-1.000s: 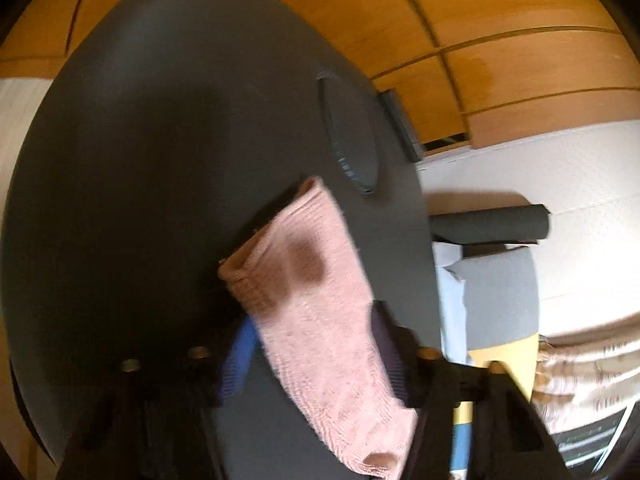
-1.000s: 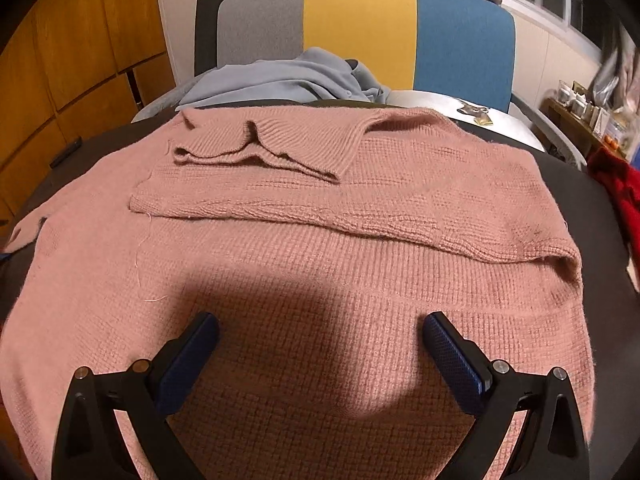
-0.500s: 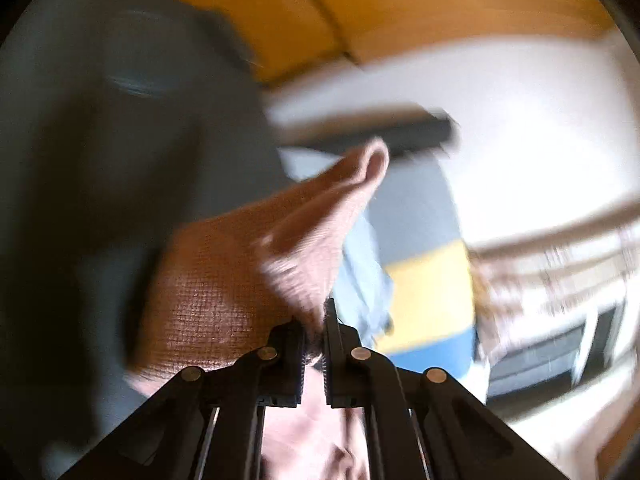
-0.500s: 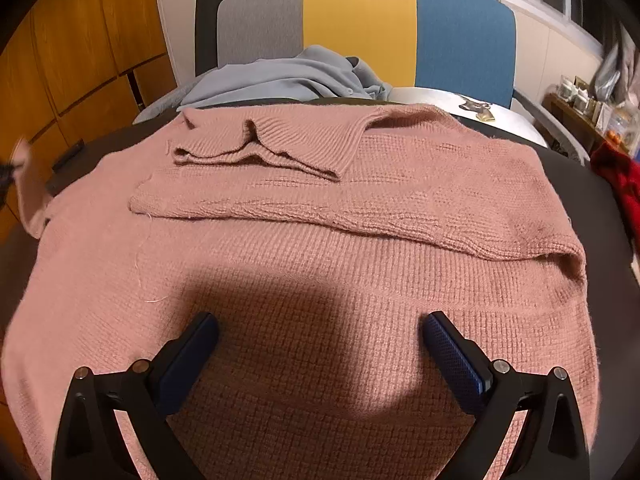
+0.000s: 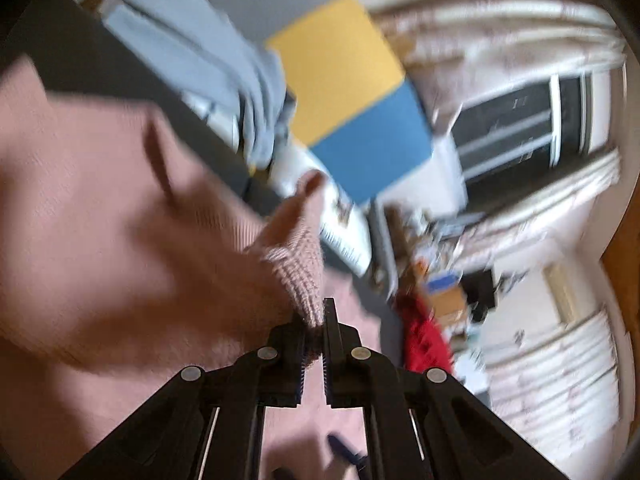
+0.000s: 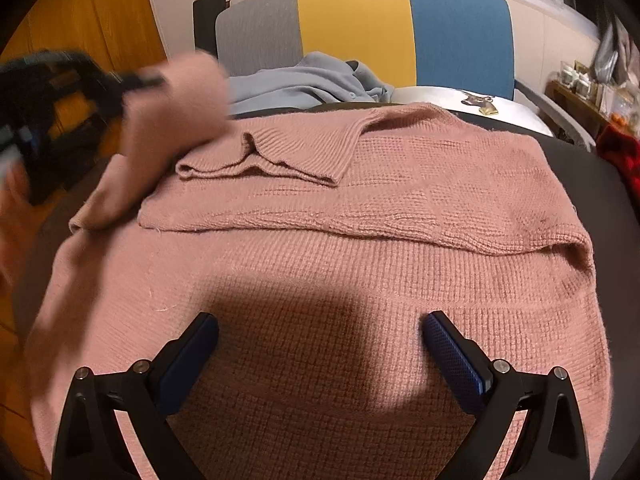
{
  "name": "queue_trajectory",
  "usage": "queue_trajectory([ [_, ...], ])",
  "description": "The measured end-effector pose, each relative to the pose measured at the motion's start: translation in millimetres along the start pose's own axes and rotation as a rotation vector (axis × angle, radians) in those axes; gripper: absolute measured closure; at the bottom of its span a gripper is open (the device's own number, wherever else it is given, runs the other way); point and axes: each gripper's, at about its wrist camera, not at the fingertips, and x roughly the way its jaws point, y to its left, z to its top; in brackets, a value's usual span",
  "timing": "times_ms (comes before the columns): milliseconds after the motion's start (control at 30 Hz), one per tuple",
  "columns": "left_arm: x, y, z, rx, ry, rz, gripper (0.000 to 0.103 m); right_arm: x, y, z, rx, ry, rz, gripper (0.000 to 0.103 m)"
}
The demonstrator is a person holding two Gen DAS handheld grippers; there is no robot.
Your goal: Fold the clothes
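A pink knit sweater (image 6: 360, 240) lies spread on the dark round table (image 6: 600, 172), its right sleeve folded across the chest. My left gripper (image 5: 316, 316) pinches the cuff of the left sleeve (image 5: 296, 248) and holds it in the air; its jaws are opening slightly with the knit still pressed between them. The right wrist view shows that gripper (image 6: 140, 78) blurred at the upper left, with the sleeve (image 6: 172, 120) hanging over the sweater's left shoulder. My right gripper (image 6: 320, 336) stands open just above the sweater's lower body, nothing between its fingers.
Behind the table stands a chair with a grey, yellow and blue back (image 6: 360, 28), a light blue garment (image 6: 304, 84) heaped on its seat. A red cloth (image 6: 620, 152) lies at the right edge. Wooden cabinets (image 6: 80, 20) fill the left.
The left gripper shut on the sleeve cuff, lifted it off the table and swept it right over the sweater, rolling as it went. The right gripper has not moved.
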Motion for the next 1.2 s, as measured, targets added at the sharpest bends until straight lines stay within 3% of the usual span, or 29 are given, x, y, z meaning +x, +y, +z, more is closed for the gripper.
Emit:
queue_trajectory([
  [67,6,3,-18,0.018,0.028,0.020,0.083,-1,-3,0,0.011,-0.004,0.016,0.000],
  [167,-9,8,-35,0.016,0.022,0.001,0.077,-2,-8,0,0.032,-0.009,0.048,0.000],
  [333,-59,38,-47,-0.013,-0.073,0.012,0.070,-10,-19,1,0.113,-0.035,0.142,0.001],
  [400,-81,55,-49,-0.018,-0.104,0.033,0.070,-16,-22,4,0.176,-0.063,0.212,0.015],
  [500,-106,80,-49,0.006,-0.129,0.122,0.070,-20,-21,16,0.243,-0.108,0.267,0.028],
  [667,-128,104,-48,0.006,-0.164,0.180,0.070,0,-23,51,0.320,-0.131,0.304,0.034],
  [733,-131,113,-49,0.017,-0.164,0.196,0.073,19,-21,60,0.331,-0.084,0.327,0.039],
  [800,-133,115,-51,0.047,-0.163,0.204,0.074,38,-17,65,0.340,-0.034,0.340,0.054],
  [933,-130,110,-52,0.079,-0.170,0.218,0.074,61,-6,66,0.354,0.020,0.348,0.073],
  [1000,-128,108,-51,0.079,-0.169,0.215,0.074,65,1,69,0.350,0.036,0.321,0.091],
  [1100,-130,111,-47,0.056,-0.148,0.206,0.074,67,13,77,0.319,0.075,0.295,0.092],
  [1200,-132,110,-40,0.052,-0.143,0.203,0.073,54,21,92,0.259,0.058,0.291,0.092],
])
